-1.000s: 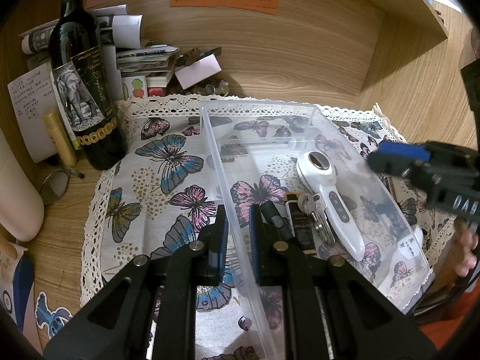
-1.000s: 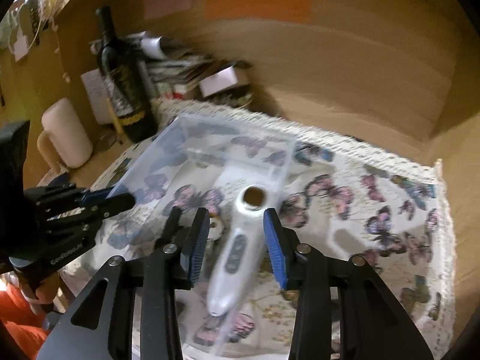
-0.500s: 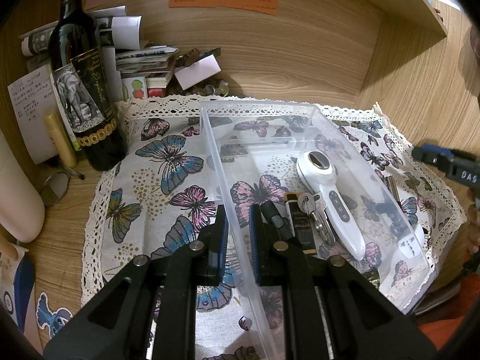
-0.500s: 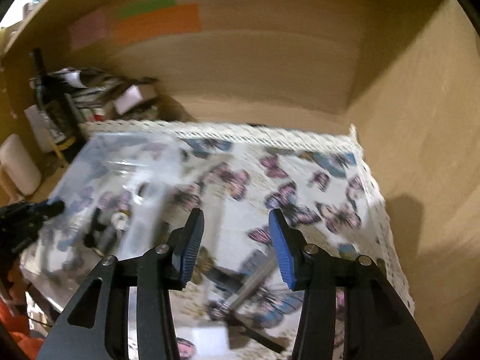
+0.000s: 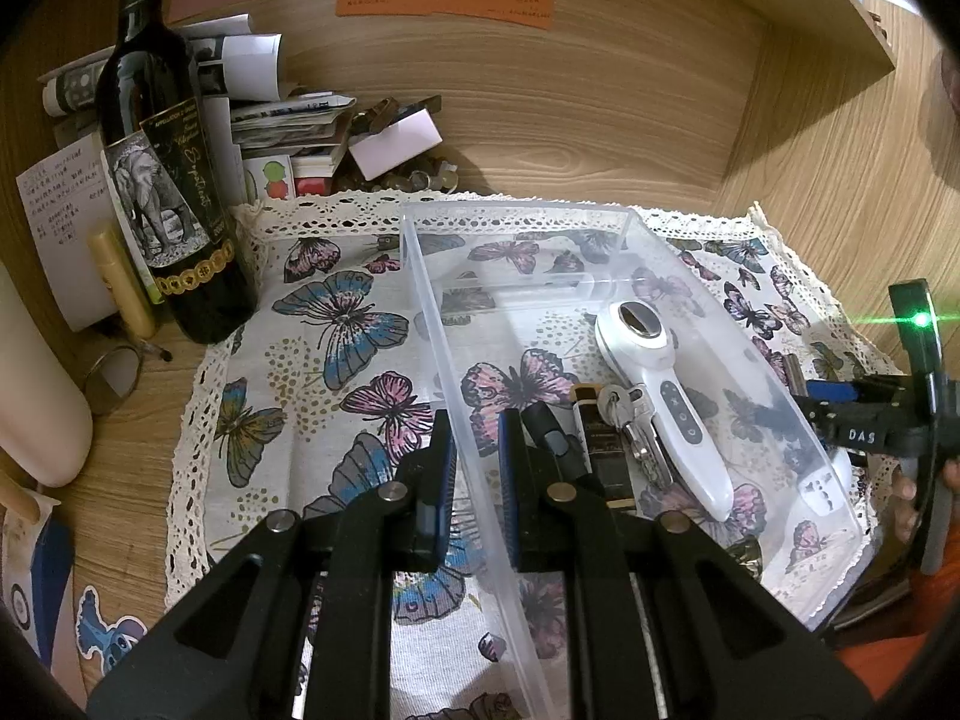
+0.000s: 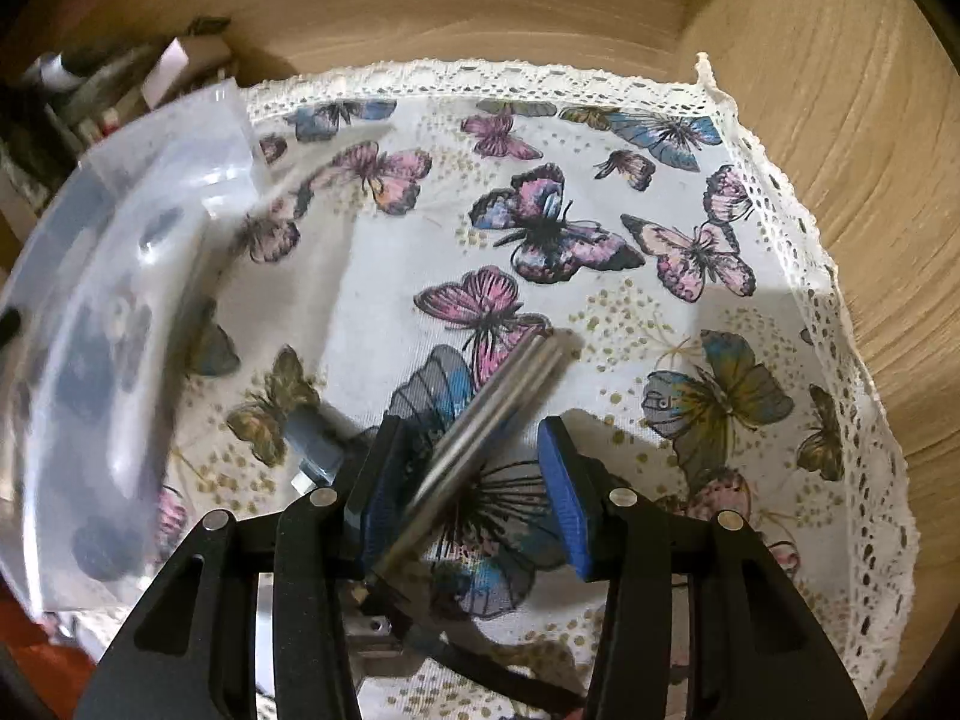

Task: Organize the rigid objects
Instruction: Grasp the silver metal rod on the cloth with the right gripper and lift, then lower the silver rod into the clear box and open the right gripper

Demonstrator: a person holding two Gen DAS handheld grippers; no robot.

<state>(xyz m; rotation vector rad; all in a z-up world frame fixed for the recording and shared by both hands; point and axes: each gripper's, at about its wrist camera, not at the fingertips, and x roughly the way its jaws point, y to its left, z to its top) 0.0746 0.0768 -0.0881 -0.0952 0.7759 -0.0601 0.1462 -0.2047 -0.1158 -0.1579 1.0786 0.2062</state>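
A clear plastic bin (image 5: 606, 222) stands on the butterfly cloth (image 5: 336, 324). In it lie a white handheld device (image 5: 660, 378), a bunch of keys (image 5: 627, 420), a dark lighter (image 5: 600, 450) and a black pen-like item (image 5: 555, 438). My left gripper (image 5: 474, 468) is shut on the bin's left wall. My right gripper (image 6: 474, 480) is open, low over the cloth right of the bin (image 6: 120, 312), its jaws astride a silver metal rod-like tool (image 6: 492, 426). It also shows at the right edge of the left wrist view (image 5: 864, 414).
A wine bottle (image 5: 168, 180), papers and small boxes (image 5: 288, 132) crowd the back left. A cream cylinder (image 5: 36, 408) stands at the left. Wooden walls close the back and right. A small grey-blue object (image 6: 312, 450) lies beside the rod.
My right gripper swung from above the bin to the right and came down over the silver rod on the cloth. My left gripper held still on the bin wall.
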